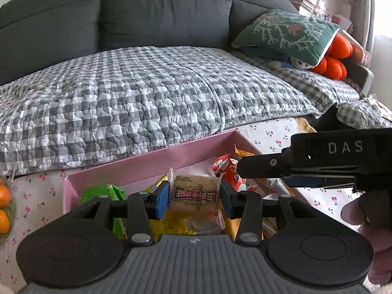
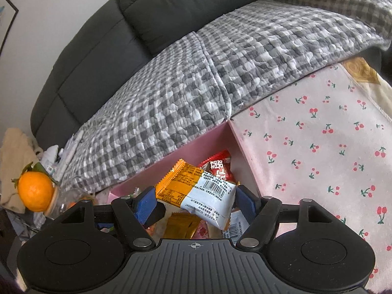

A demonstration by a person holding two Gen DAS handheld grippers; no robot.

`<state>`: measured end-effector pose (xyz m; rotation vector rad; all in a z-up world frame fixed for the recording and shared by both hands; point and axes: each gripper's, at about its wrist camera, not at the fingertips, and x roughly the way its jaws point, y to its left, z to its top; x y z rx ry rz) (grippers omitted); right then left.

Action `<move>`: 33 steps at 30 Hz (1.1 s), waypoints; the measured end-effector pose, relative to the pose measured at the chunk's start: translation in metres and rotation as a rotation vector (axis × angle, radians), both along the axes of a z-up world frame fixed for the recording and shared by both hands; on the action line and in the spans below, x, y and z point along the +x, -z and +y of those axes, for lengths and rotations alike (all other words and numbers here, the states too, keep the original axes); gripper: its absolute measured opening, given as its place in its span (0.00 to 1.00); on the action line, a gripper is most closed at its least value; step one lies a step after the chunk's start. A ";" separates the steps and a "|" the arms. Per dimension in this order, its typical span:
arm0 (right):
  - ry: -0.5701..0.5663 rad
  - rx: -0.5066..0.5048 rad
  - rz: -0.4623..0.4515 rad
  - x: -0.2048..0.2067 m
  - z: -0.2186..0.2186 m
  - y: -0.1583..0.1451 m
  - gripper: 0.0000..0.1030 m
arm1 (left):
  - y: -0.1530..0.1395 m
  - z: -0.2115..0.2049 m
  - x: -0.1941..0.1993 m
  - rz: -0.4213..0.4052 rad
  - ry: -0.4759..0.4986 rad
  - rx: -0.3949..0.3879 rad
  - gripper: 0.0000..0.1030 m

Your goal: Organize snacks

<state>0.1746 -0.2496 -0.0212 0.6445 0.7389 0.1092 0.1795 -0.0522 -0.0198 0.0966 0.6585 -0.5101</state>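
A pink box full of snack packets stands on a cherry-print cloth against the sofa. My left gripper hangs just above it, blue pads shut on a beige biscuit packet with a dark red label. Under it lie a green packet, a yellow packet and a red packet. My right gripper is over the box's right end, shut on a tilted orange-and-white packet. The red packet lies behind it. From the left wrist view the right gripper reaches in sideways.
A dark sofa with a grey checked quilt runs behind the box. The cherry-print cloth spreads to the right. Oranges sit at the left, one orange on a clear container. A green cushion lies far right. A hand grips the right tool.
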 end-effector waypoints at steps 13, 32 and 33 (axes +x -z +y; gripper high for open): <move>-0.013 0.011 -0.004 -0.009 0.004 -0.015 0.87 | -0.007 0.002 -0.010 -0.032 -0.008 0.005 0.83; 0.024 -0.155 0.030 -0.076 0.012 -0.056 0.94 | -0.024 0.046 -0.067 0.019 -0.197 0.019 0.99; 0.022 -0.165 0.039 -0.081 0.013 -0.056 0.94 | -0.024 0.048 -0.070 0.024 -0.207 0.023 0.99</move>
